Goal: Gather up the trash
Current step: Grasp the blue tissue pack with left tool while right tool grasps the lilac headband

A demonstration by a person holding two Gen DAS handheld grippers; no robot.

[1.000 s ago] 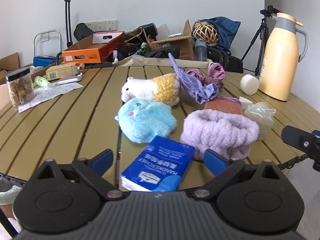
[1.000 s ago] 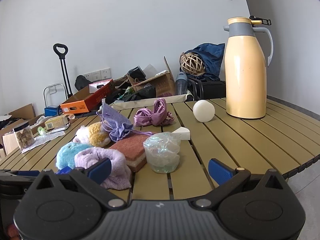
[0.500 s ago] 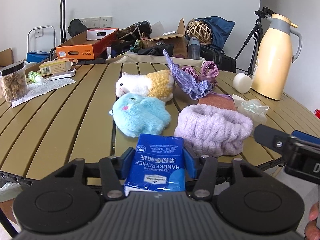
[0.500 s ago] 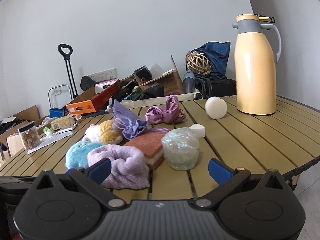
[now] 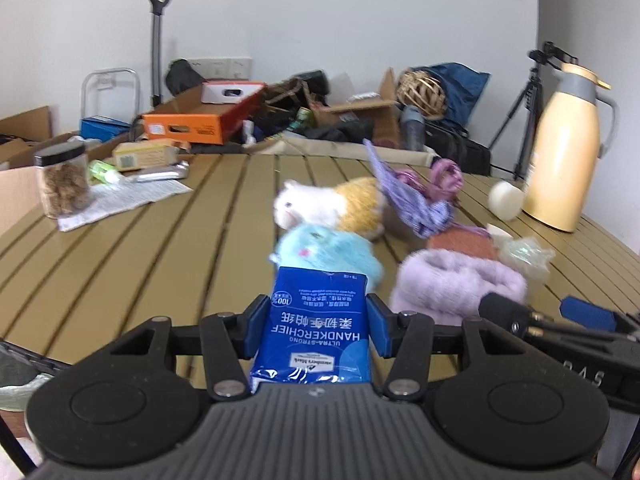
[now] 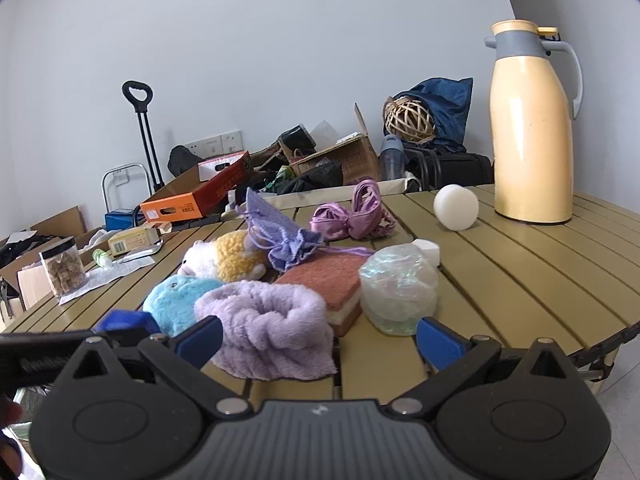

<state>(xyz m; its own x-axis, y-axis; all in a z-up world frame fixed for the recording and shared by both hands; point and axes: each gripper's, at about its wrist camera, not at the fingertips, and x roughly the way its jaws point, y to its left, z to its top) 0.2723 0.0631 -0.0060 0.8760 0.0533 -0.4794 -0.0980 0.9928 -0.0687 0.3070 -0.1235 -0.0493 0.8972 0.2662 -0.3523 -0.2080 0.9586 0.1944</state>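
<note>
Now the left tool (image 5: 318, 322) clamps a blue "ULTRA-STRONG HANDKERCHIEF" pack (image 5: 316, 328); right tool (image 6: 320, 336) apart.

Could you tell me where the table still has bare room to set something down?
The widest bare slats lie between the snack jar on its paper and the blue plush. Another free patch runs from the white puck and thermos toward the near edge. The toys, purple band, sponge and crumpled wrap crowd the middle.
</note>
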